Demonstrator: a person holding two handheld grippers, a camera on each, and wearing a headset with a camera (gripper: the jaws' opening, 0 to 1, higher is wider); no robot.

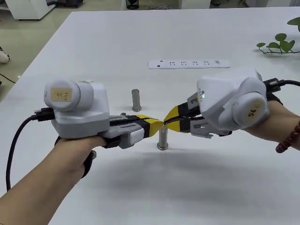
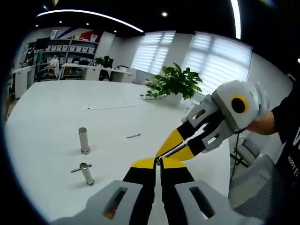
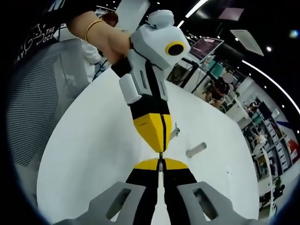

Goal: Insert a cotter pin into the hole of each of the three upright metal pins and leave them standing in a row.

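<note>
Evidently the two tools meet nose to nose for the sake of a thin silver metal cotter pin (image 2: 159, 160), a mere sliver at the point where the yellow tips touch. The left tongs (image 1: 157, 124) and the right tongs (image 1: 169, 120) are both drawn narrow on it. My reading is that it is being passed across or turned to a better angle, though which side bears the load I cannot tell. They hold it just above a short grey steel upright pin (image 1: 162, 138) on the white worktop (image 1: 93, 47), probably so that only a brief drop to its hole remains. A second bare steel pin (image 1: 136, 100) stands farther back. The left gripper view shows a third steel pin (image 2: 86, 172) with a cotter already crosswise through its head, and a spare cotter pin (image 2: 133, 136) lying loose on the worktop well beyond it. One of three thus looks done. The left hand (image 1: 77, 145) wraps its handle from beneath, forearm rising from the lower left corner. The right hand (image 1: 276, 124) comes in from the right, beads at the wrist. Both tools lie roughly level and point inward.
</note>
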